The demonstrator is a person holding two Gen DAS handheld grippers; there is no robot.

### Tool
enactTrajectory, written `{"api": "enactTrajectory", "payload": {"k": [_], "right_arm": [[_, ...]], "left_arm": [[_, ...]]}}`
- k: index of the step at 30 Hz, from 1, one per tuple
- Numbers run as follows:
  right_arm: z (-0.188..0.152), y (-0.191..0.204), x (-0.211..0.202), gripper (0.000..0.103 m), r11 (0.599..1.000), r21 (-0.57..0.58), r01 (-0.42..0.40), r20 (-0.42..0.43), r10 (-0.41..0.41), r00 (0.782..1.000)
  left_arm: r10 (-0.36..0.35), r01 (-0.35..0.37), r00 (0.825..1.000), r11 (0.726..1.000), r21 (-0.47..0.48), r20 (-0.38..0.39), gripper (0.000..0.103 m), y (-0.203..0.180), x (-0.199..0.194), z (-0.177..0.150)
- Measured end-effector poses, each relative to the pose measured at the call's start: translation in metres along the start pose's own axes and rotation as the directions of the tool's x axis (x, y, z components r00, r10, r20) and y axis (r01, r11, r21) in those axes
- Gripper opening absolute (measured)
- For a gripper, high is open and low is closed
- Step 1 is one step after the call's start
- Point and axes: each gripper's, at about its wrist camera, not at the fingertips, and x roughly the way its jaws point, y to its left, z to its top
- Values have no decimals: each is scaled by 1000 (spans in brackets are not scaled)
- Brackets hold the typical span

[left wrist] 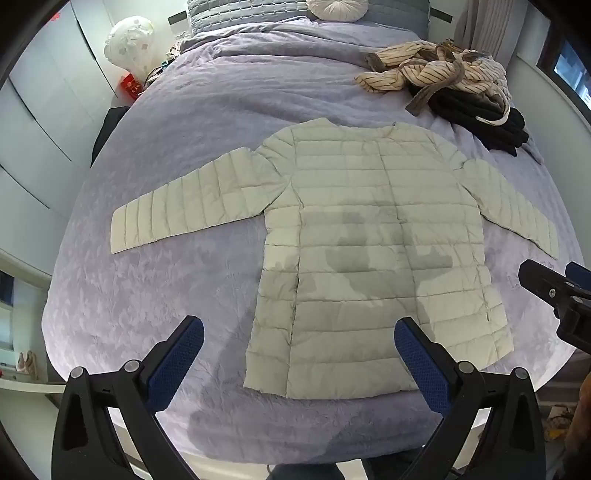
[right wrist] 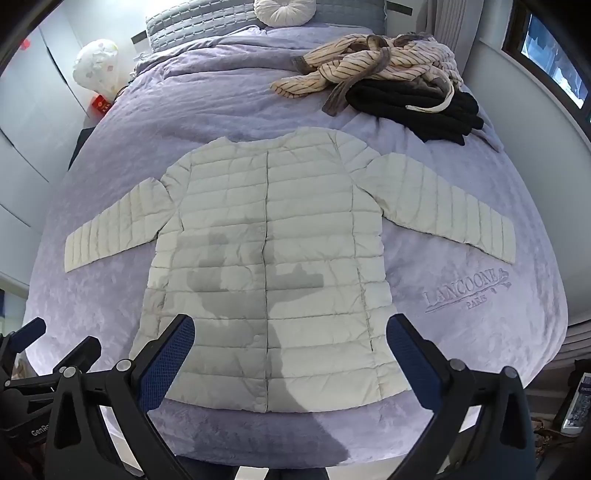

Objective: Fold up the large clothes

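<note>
The only lettering you can read clearly is stitched into the lavender bedspread beside the jacket's hem corner: "LANCOONE" with "PARIS" beneath it, tone on tone in the plush fabric. Part of a word, "GenRo", shows on the black frame of your left gripper at the lower left edge of the right wrist view.

The bedspread has a soft, velvety nap with an embossed leafy pattern. Spread flat on it, front up, lies your cream quilted jacket: thin padded fabric sewn in horizontal channels, a collarless round neck towards the pillows, a snap-buttoned placket closed down the middle, both sleeves stretched out sideways and angled a little downward. Its hem lies near the foot edge of the bed, closest to you. Grey shadows fall across its lower front.

Farther up the bed sits a heap of clothes: a crumpled cream garment with dark pinstripes on top of a black knitted piece. A round pleated white cushion rests at the quilted grey headboard.

Both your grippers, left and right, hover over the hem with the jaws spread wide, blue textured pads facing inward, gripping nothing.
</note>
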Motion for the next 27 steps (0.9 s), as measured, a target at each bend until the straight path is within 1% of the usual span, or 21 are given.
{"api": "enactTrajectory", "payload": {"k": [1,2,27], "right_arm": [[0,1,0,103,1000,1,2,-1,-2,1000],[-2,1,2,103,999,-12,36,-11,-36,999],[-1,1,4,103,999,-14,31,-14,-32,999]], "left_arm": [[0,0,1000,1000,0,1,103,0,0,0],[0,0,1000,1000,0,1,103,0,0,0],[0,0,1000,1000,-6,-4,103,0,-1,2]]}}
